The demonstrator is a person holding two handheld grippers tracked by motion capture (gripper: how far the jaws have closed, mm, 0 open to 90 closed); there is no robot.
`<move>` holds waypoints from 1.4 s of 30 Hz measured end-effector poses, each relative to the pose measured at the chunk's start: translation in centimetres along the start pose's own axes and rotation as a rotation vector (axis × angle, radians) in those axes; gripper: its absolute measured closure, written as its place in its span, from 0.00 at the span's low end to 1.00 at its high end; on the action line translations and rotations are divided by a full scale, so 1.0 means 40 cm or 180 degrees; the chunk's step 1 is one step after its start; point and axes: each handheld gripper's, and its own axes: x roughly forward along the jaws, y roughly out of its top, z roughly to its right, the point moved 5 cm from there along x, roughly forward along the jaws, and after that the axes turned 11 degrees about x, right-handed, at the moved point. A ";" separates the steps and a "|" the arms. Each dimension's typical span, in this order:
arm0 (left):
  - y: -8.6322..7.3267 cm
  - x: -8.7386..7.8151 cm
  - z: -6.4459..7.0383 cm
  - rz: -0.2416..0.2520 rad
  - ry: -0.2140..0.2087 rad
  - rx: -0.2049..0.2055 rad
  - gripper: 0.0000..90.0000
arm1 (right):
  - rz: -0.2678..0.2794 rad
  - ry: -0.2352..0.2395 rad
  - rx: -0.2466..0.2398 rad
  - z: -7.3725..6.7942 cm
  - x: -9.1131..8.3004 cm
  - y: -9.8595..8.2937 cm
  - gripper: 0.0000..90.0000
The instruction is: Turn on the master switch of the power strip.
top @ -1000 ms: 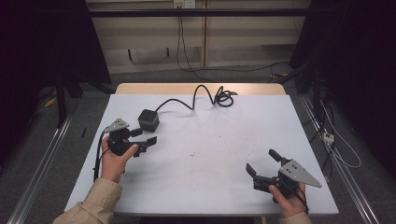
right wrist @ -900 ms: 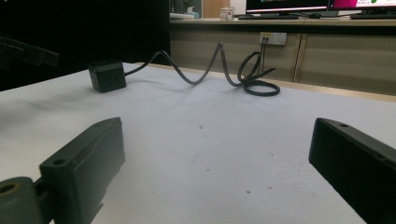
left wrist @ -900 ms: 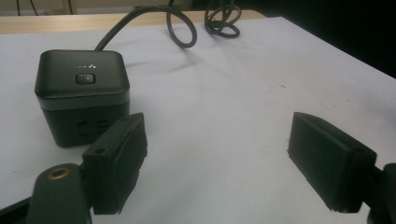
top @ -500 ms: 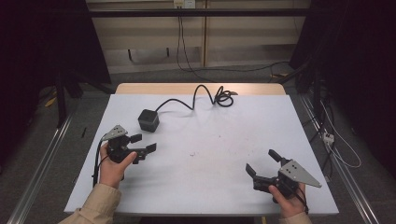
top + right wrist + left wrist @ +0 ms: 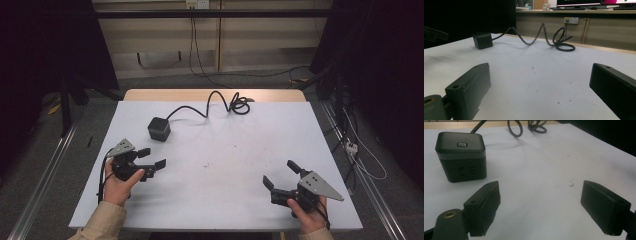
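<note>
White bench (image 5: 225, 150): black power cube (image 5: 159, 129) far-left, its cable (image 5: 215, 102) coiled at the far edge. Left claw (image 5: 152, 158) just near of the cube, jaws apart, empty. Right claw (image 5: 282, 175) near-right, jaws apart, empty. Left gripper view shows the cube's top button (image 5: 462, 144) and socket slots.

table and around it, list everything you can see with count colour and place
table: 1, white top, centre of the high view
cube power socket: 1, black, far left part of the table
cable: 1, black, runs from the cube to a coil at the table's far edge
wall outlet: 1, white, on the wall behind the table
left gripper: 1, black, open, near left of the table, held in a hand
right gripper: 1, black, open, near right, held in a hand
</note>
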 end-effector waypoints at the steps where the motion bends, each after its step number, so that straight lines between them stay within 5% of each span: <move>1: -0.002 -0.001 0.001 0.0001 -0.0002 -0.0004 0.17 | 0.0004 -0.0002 0.0011 0.000 0.000 0.000 0.03; 42: -0.049 -0.032 0.029 -0.0071 -0.0024 0.0049 0.12 | -0.0002 -0.0002 0.0014 0.000 -0.001 0.000 0.03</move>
